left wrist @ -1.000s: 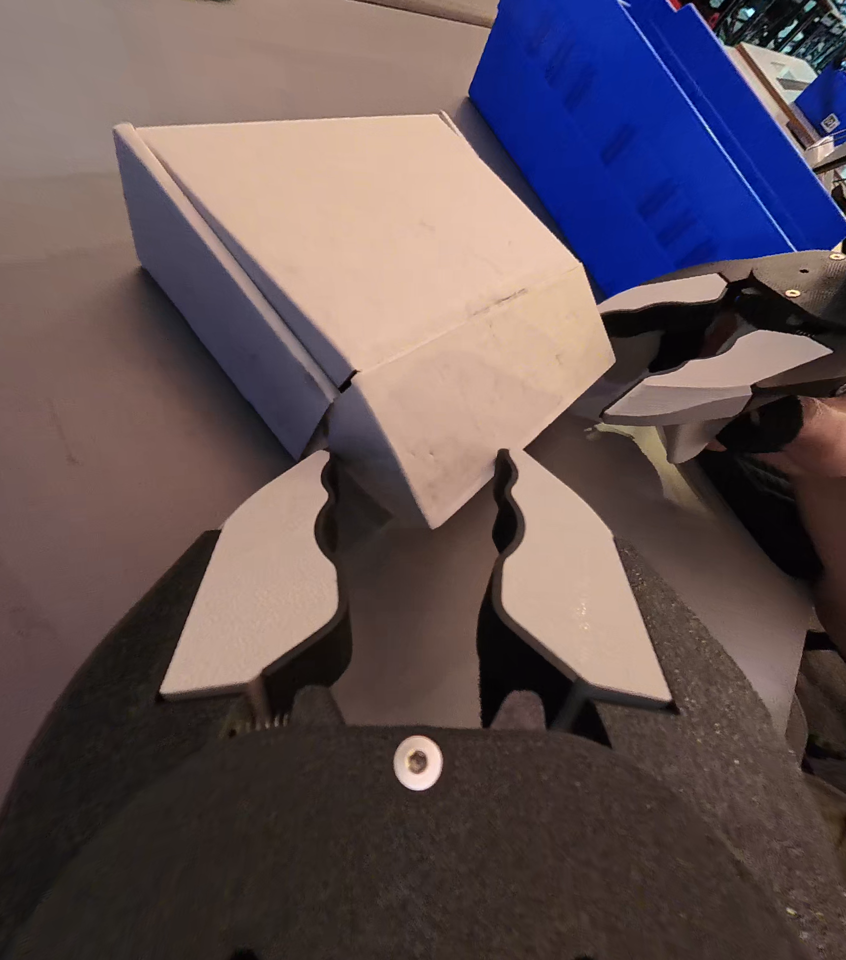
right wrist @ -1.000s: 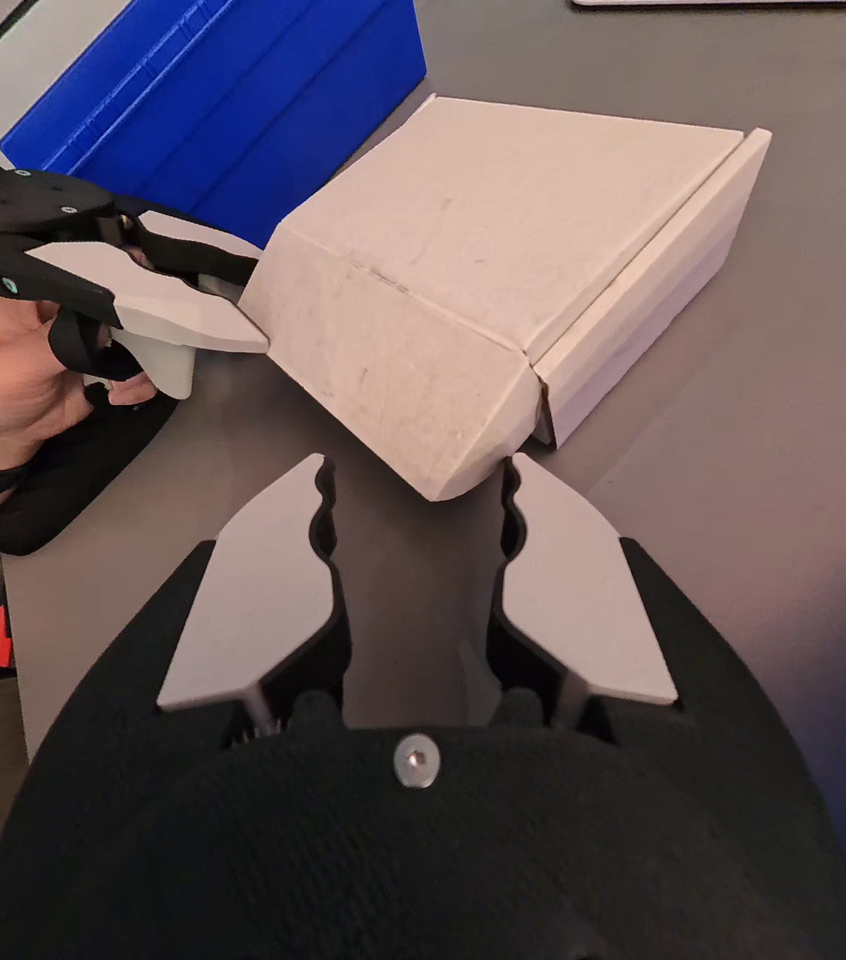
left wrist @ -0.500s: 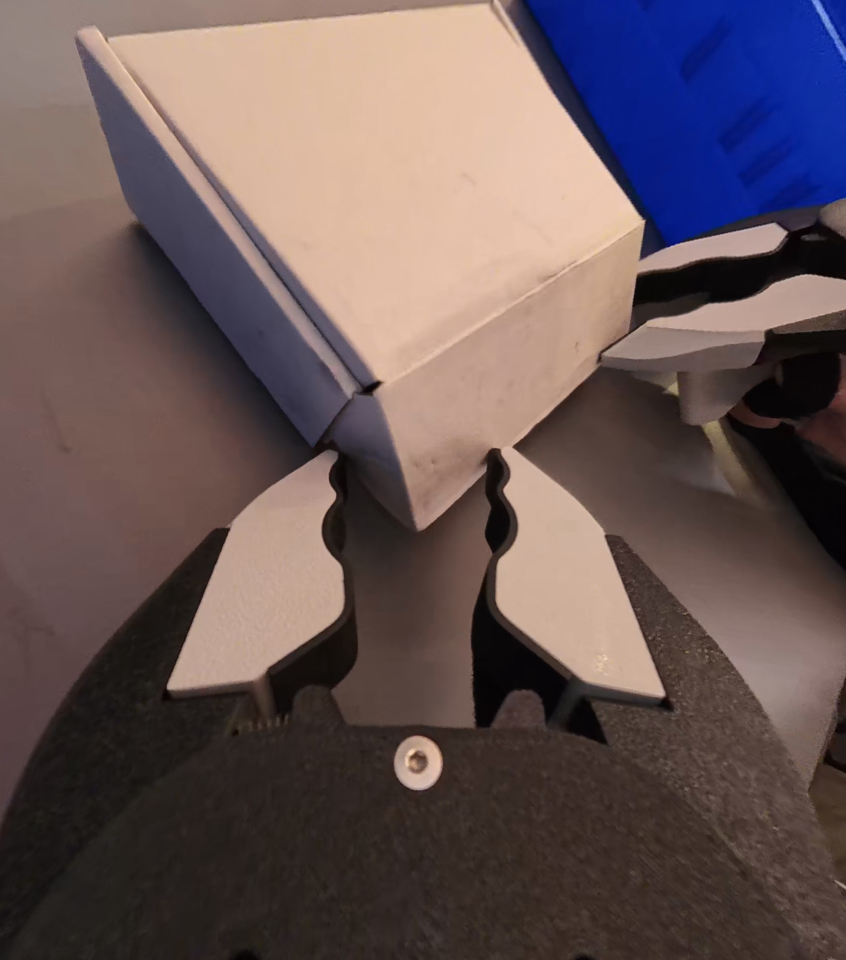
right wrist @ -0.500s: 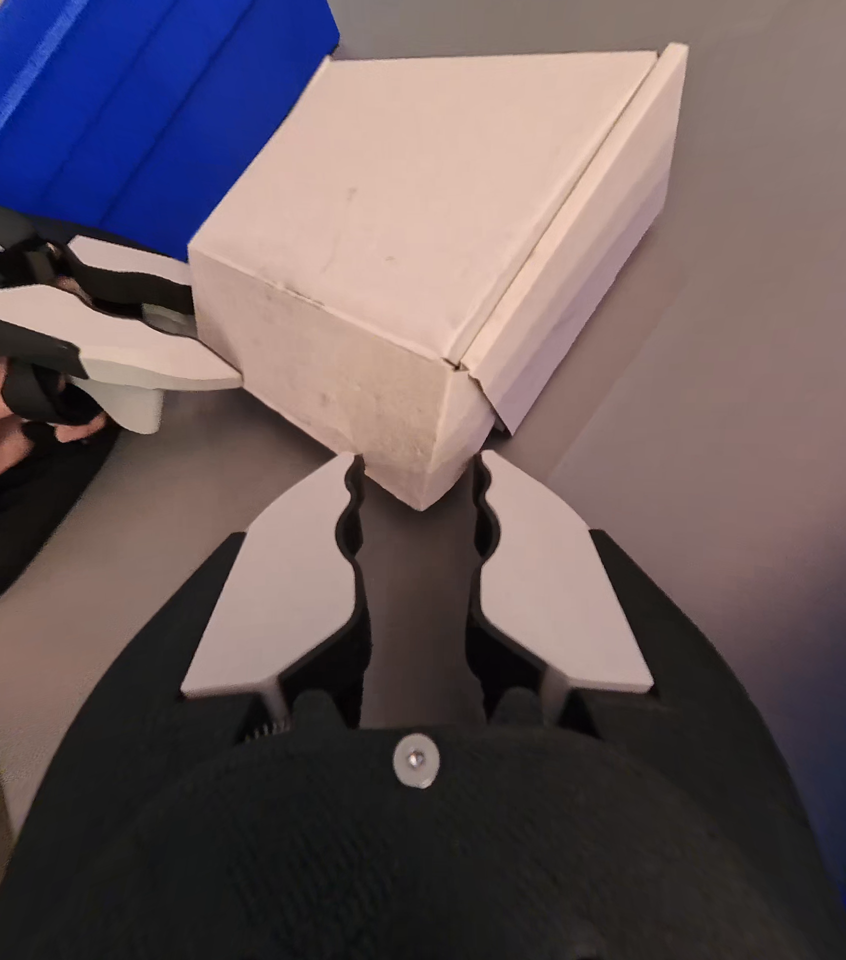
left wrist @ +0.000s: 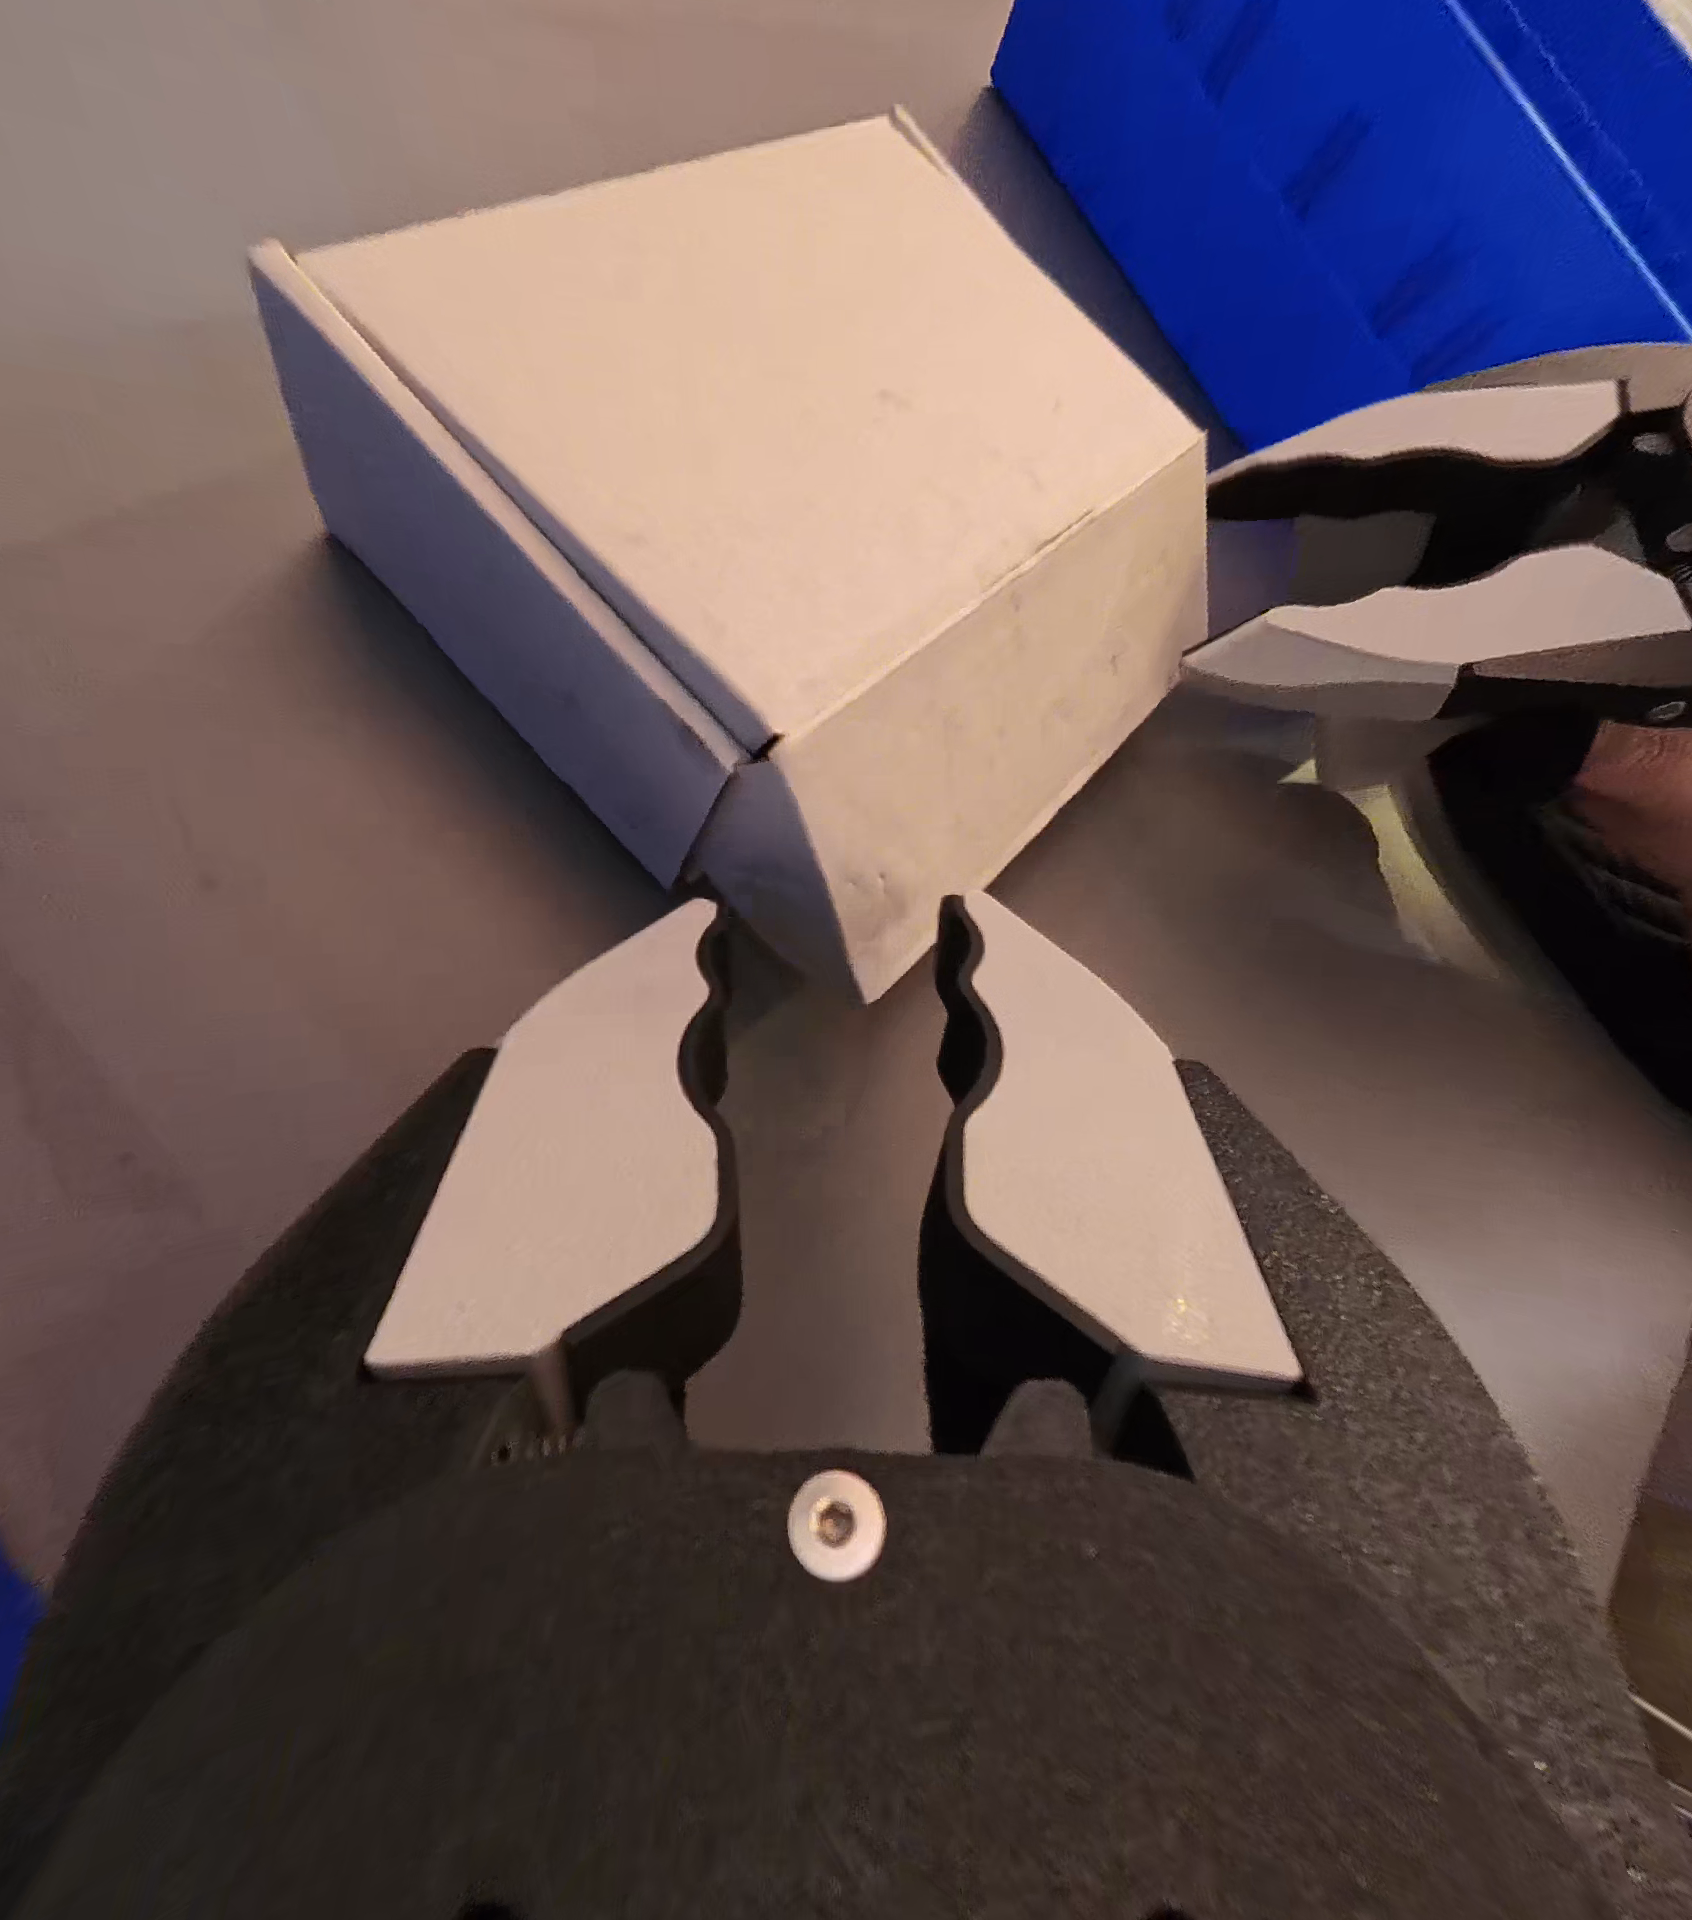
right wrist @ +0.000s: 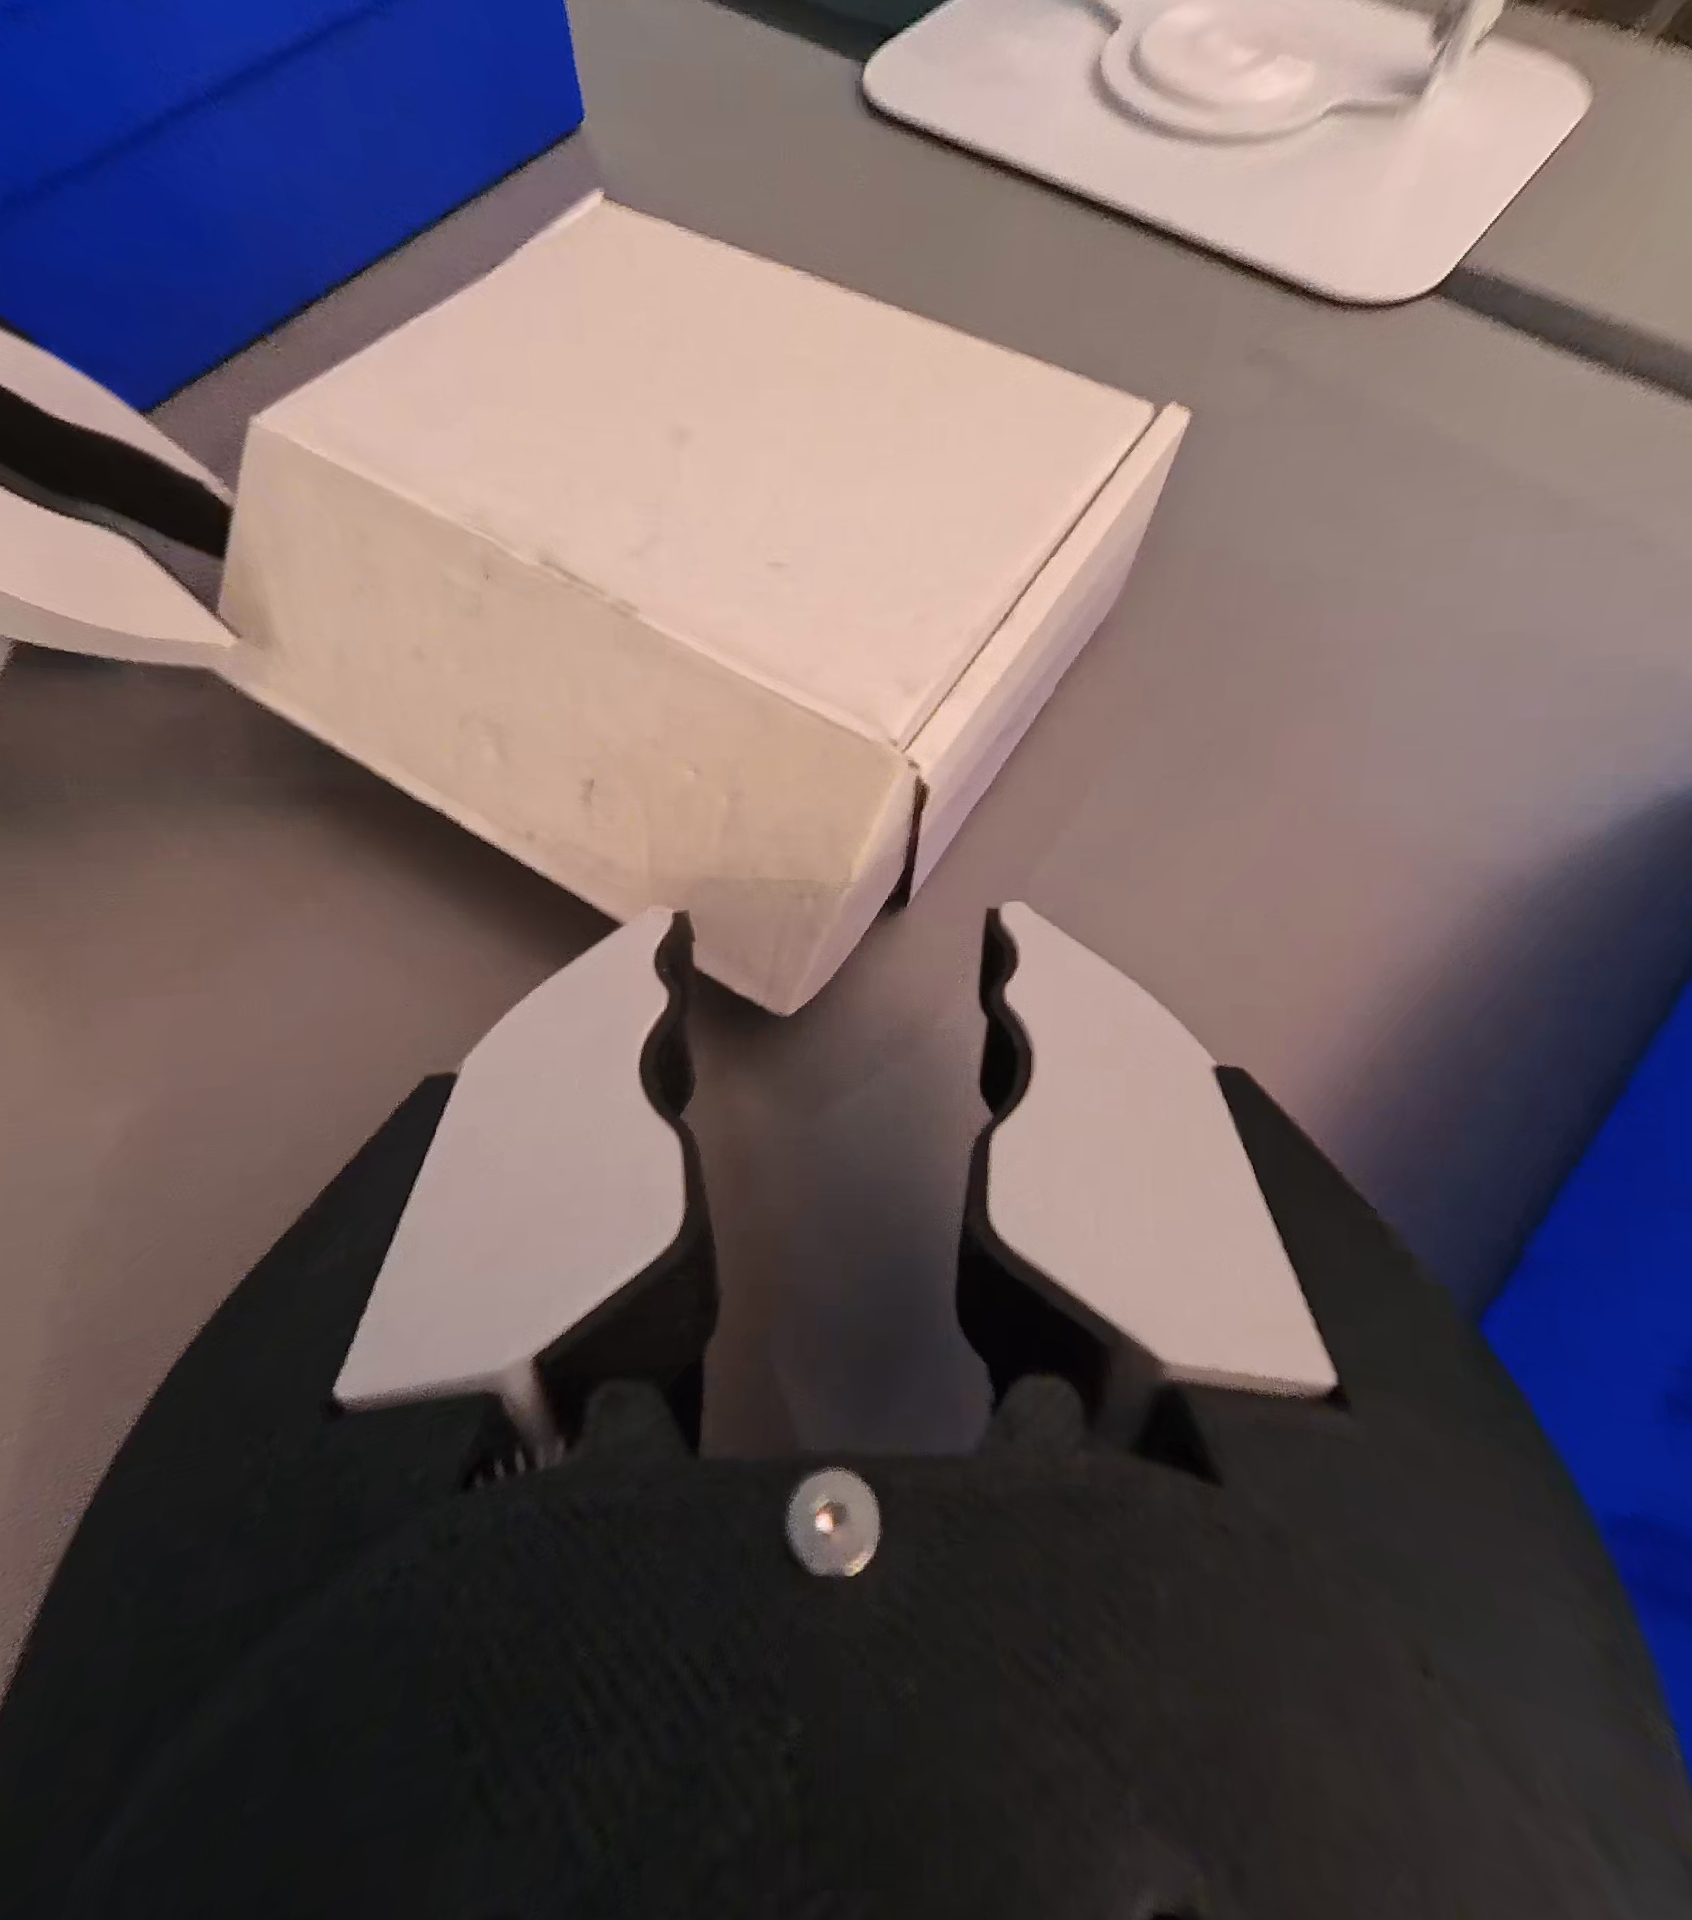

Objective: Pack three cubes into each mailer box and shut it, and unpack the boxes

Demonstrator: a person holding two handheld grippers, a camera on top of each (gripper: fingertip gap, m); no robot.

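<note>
A white mailer box (left wrist: pixel 738 499) lies on the grey table (left wrist: pixel 146 831) with its lid down and its front flap flush against the front wall. No cubes show. My left gripper (left wrist: pixel 837 925) is open, and the box's near left corner sits between its fingertips. In the right wrist view the box (right wrist: pixel 696 499) has its near right corner between the fingertips of my open right gripper (right wrist: pixel 834 920). Each gripper also shows in the other's view: the right one (left wrist: pixel 1211 577) and the left one (right wrist: pixel 224 566), both at the box's front corners.
A blue bin (left wrist: pixel 1393 187) stands just behind the box and also shows in the right wrist view (right wrist: pixel 198 135). Another blue bin (right wrist: pixel 1652 1247) is at the right. A white mat (right wrist: pixel 1393 208) with a clear glass item lies at the back right.
The slanted front flap has gone down flush against the box front. Both grippers have drawn back a little from the corners, and the right gripper's fingers have spread wider.
</note>
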